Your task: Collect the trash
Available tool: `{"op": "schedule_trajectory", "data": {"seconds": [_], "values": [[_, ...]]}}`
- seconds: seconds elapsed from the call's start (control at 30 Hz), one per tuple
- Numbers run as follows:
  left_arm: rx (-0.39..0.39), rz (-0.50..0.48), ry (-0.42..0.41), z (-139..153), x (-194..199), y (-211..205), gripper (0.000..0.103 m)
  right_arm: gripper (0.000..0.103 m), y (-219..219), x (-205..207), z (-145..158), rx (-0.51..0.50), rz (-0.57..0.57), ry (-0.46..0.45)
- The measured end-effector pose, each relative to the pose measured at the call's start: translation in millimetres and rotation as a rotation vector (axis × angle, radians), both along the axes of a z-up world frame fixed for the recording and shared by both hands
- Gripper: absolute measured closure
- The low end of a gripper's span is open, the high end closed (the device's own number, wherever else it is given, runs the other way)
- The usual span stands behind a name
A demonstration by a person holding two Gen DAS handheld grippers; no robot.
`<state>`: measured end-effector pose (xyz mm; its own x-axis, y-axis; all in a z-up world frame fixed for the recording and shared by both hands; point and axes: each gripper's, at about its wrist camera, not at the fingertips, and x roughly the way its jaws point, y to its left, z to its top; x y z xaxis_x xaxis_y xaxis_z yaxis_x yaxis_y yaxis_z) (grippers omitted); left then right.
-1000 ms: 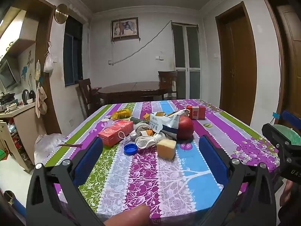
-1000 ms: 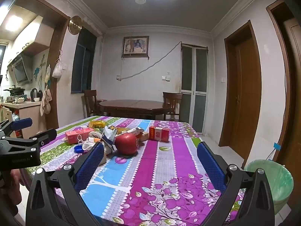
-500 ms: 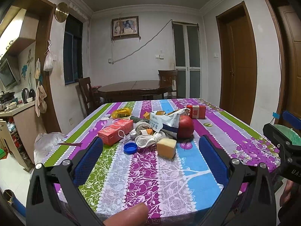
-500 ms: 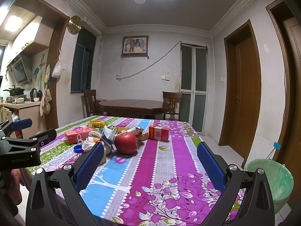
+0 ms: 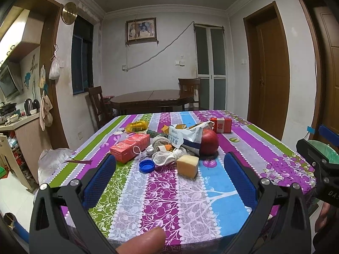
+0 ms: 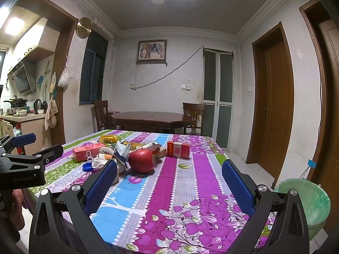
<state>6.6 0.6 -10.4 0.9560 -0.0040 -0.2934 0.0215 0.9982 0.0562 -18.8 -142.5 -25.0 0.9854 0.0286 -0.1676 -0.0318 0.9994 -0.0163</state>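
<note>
A heap of trash lies mid-table on the striped floral cloth (image 5: 161, 194): a red carton (image 5: 129, 146), a blue bottle cap (image 5: 146, 166), a yellow sponge block (image 5: 188, 165), crumpled cloth (image 5: 164, 157), a white-blue wrapper (image 5: 184, 138), a red apple (image 5: 209, 142), an orange-red box (image 5: 220, 125) and a yellow wrapper (image 5: 137, 125). My left gripper (image 5: 169, 182) hangs open near the front edge, short of the heap. My right gripper (image 6: 169, 185) is open over the table's right part, the apple (image 6: 142, 160) ahead of it. A green-lined bin (image 6: 305, 201) stands on the floor at right.
A dark round dining table (image 5: 152, 99) with chairs stands behind. A kitchen counter (image 5: 23, 127) with a kettle is at left, and a white bag (image 5: 53, 158) lies on the floor beside the table. Brown doors (image 5: 273, 78) line the right wall.
Both views have shifted only slightly; the grippers stay open and the trash lies as before.
</note>
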Motion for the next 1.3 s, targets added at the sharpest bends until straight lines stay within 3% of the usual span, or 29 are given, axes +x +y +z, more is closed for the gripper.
{"op": "schedule_trajectory", "data": {"seconds": [1.3], "values": [[-0.005, -0.002, 0.022, 3.6, 2.9, 3.9, 0.005, 0.004, 0.2, -2.1, 1.9, -0.007, -0.006, 0.013]]}}
